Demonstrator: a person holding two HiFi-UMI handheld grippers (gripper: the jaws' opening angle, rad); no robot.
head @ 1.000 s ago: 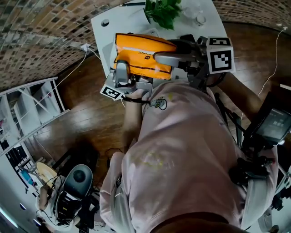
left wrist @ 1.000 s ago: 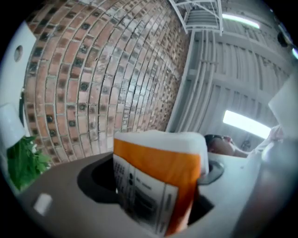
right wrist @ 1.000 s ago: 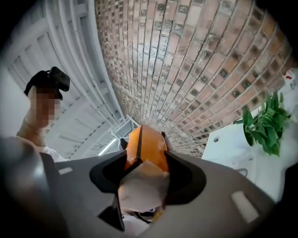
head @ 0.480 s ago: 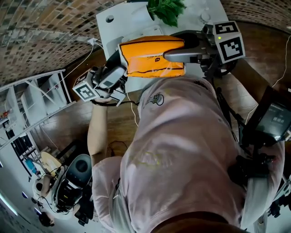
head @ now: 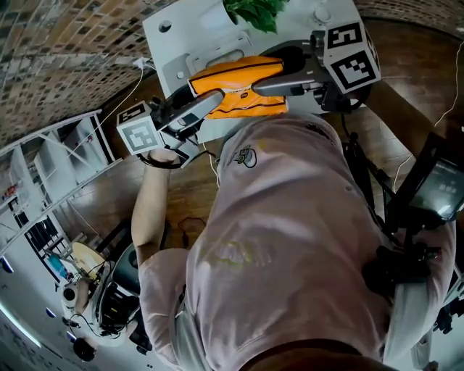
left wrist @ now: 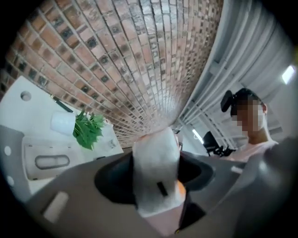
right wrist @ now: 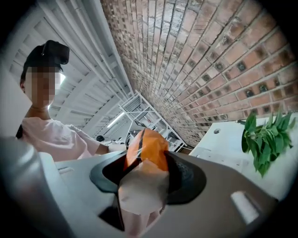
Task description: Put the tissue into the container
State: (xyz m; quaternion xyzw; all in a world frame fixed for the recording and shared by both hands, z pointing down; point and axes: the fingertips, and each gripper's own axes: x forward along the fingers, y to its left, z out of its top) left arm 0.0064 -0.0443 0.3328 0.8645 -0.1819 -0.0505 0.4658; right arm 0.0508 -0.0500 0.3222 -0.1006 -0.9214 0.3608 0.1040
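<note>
Soft white paper tissue (left wrist: 156, 174) in the left gripper (head: 212, 99), orange plastic tissue pack (head: 233, 103) in the right gripper (head: 259, 88).
Left fingers are closing, pinching the tissue near the pack's end; right fingers grip the pack over the white bench (head: 174, 45).

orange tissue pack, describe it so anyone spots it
At the head view's top is a white table with a green plant. The orange tissue pack hangs at its near edge in the tongs of the right gripper, the only orange thing.
</note>
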